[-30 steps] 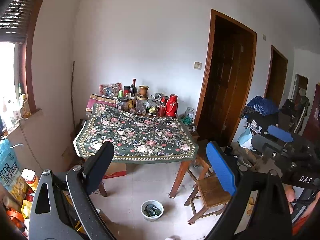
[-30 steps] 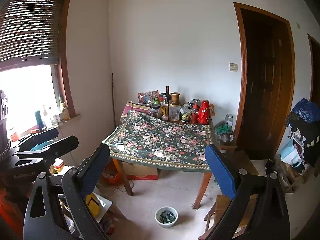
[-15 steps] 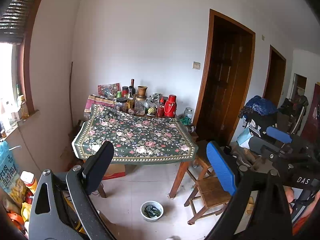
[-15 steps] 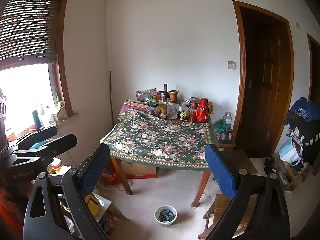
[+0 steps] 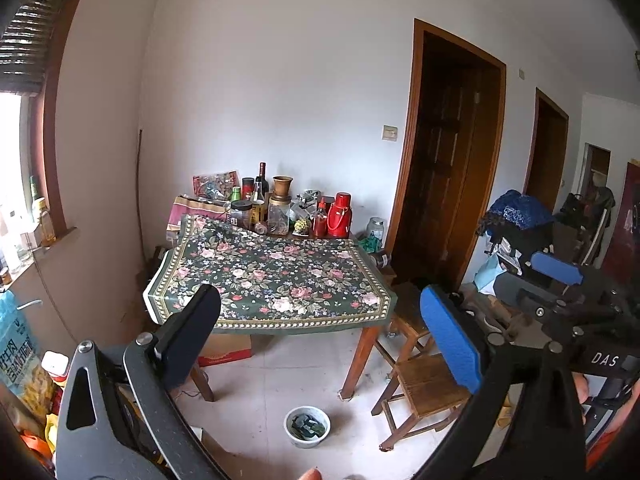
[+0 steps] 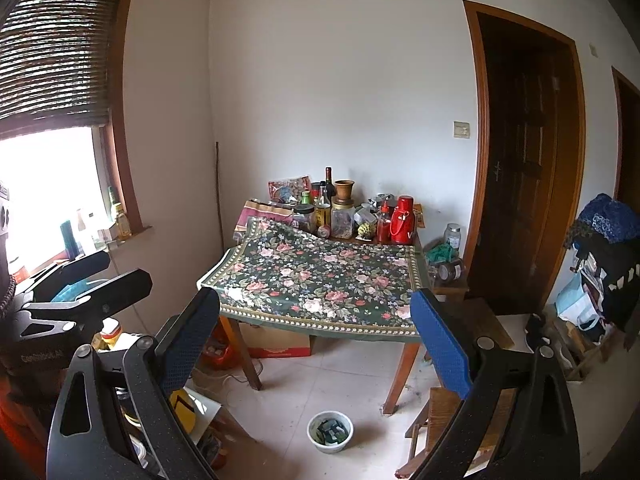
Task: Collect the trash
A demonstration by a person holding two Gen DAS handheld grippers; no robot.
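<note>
A table under a dark floral cloth [image 5: 276,276] [image 6: 328,280] stands against the far wall, its back edge crowded with bottles, jars and a red thermos [image 5: 339,216] [image 6: 402,220]. On the floor in front lies a white bowl [image 5: 307,426] [image 6: 330,431] holding dark green scraps. My left gripper [image 5: 320,300] hangs well short of the table; its jaws are opening, with nothing between them. My right gripper [image 6: 314,300] is held alongside, wide open and empty. Each wrist view also catches the other gripper at its edge.
A low wooden stool [image 5: 424,384] stands right of the table and a cardboard box [image 6: 276,346] lies under it. Bags and bottles are piled at the lower left by the window sill [image 6: 120,236]. Two dark wooden doors [image 5: 444,168] and a heap of clothes and bags [image 5: 520,220] fill the right.
The left gripper's jaws stand a touch wider than before. Both hands have kept their place and the room looks the same.
</note>
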